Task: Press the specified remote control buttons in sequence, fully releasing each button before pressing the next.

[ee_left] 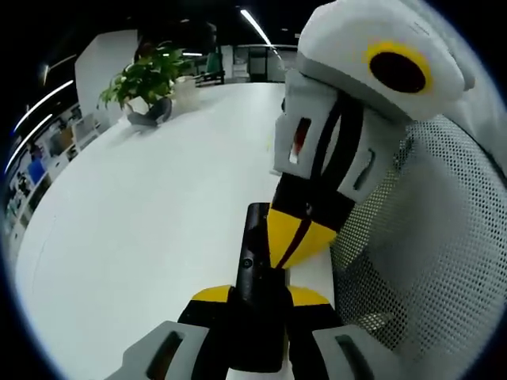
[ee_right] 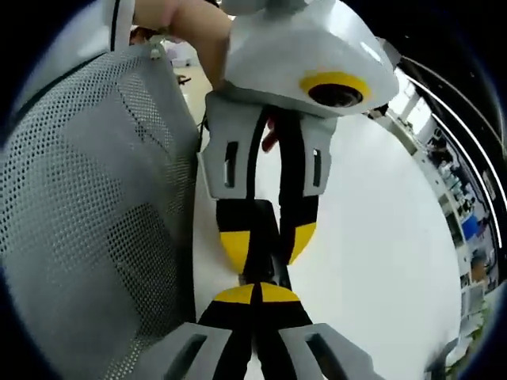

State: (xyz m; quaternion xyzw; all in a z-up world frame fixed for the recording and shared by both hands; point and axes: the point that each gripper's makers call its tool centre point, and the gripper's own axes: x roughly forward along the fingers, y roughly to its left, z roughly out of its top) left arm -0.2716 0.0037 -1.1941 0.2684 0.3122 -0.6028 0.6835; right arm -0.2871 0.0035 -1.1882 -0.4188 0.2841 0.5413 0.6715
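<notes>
Gripping the remote (ee_left: 255,261), the left gripper (ee_left: 257,305) has its jaws clamped on the black body's near end, above the white table (ee_left: 142,237). The right gripper (ee_right: 255,297) meets it tip to tip, jaws together on the remote's top. Far left, a pot (ee_left: 150,111) holds a leafy plant (ee_left: 146,75). A mesh chair (ee_left: 444,237) stands right.

- Left gripper (ee_left: 260,305): grey slotted finger bodies, black jaws capped in yellow.
- Right gripper (ee_right: 255,297): grey slotted finger bodies; black jaws with yellow tips.
- Gripper housing (ee_left: 380,63): pale grey moulded shell.
- Red marking (ee_left: 299,136) inside one slot.
</notes>
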